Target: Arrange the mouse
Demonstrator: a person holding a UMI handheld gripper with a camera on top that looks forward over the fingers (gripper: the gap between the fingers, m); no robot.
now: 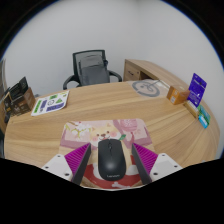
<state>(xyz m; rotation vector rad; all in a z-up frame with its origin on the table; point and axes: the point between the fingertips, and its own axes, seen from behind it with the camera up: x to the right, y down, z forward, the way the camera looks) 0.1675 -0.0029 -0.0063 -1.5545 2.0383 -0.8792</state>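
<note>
A black computer mouse (108,157) lies on an illustrated mouse mat (100,135) at the near edge of the curved wooden worktop (110,105). The hand-held gripper (109,160) is spread open, its purple pads (77,157) flanking the mouse with a gap showing on each side, so the mouse rests on the mat between the fingers without being squeezed. Beyond the mat, a booklet (49,101) lies to the left, a purple box (197,87) stands to the right, and a grey office chair (92,68) sits behind the worktop.
</note>
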